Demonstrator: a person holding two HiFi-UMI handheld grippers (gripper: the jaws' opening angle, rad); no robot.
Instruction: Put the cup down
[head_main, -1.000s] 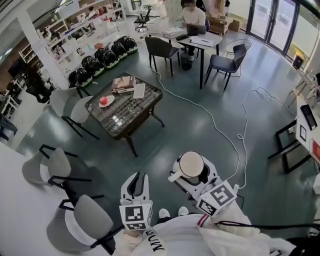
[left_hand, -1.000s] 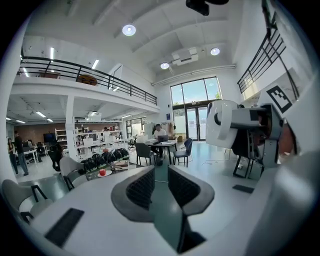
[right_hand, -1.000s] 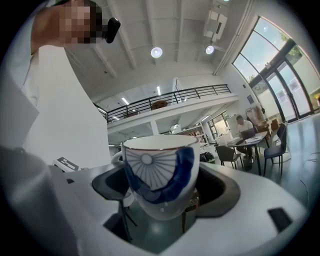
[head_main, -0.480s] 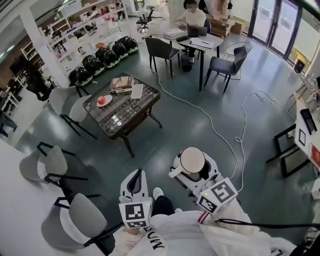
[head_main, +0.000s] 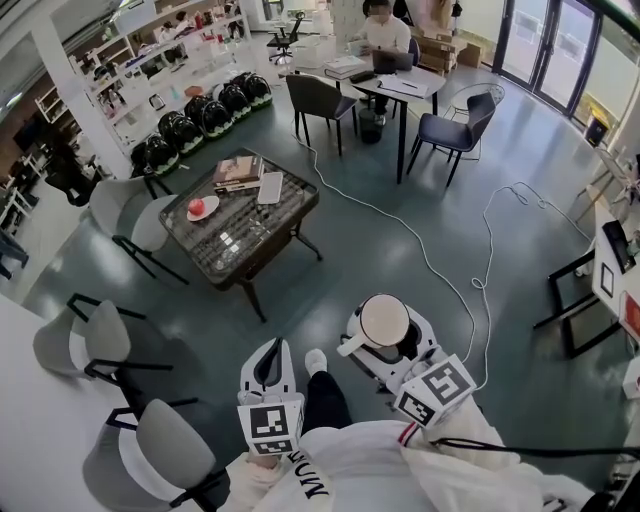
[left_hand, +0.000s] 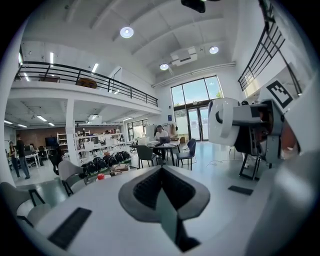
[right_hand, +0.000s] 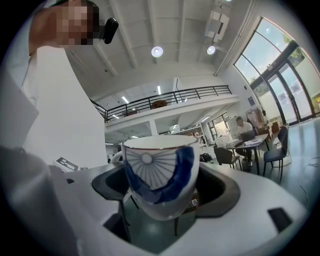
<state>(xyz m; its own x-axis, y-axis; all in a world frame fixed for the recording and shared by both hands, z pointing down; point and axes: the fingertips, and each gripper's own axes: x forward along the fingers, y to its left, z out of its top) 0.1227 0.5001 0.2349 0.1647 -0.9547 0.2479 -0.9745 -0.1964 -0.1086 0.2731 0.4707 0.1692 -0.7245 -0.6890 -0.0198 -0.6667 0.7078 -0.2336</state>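
A white cup (head_main: 384, 321) with a blue band and a sunburst pattern (right_hand: 159, 175) sits upright between the jaws of my right gripper (head_main: 386, 338), which is shut on it (right_hand: 160, 192). Cup and gripper hang above the dark floor, in front of my body. My left gripper (head_main: 269, 352) is beside it on the left, jaws pressed together with nothing between them (left_hand: 161, 175). The low glass-topped table (head_main: 300, 205) stands some way ahead and to the left.
The table carries stacked books (head_main: 238, 172) and a plate with a red fruit (head_main: 203, 208). Grey chairs (head_main: 165, 450) stand on my left. A white cable (head_main: 440, 262) runs across the floor. A person sits at a far desk (head_main: 385, 35). My shoe (head_main: 316, 362) shows between the grippers.
The view has shifted a little, with the table sliding left and up in the frame. My leg and shoe have come forward between the grippers. Both grippers keep their pose.
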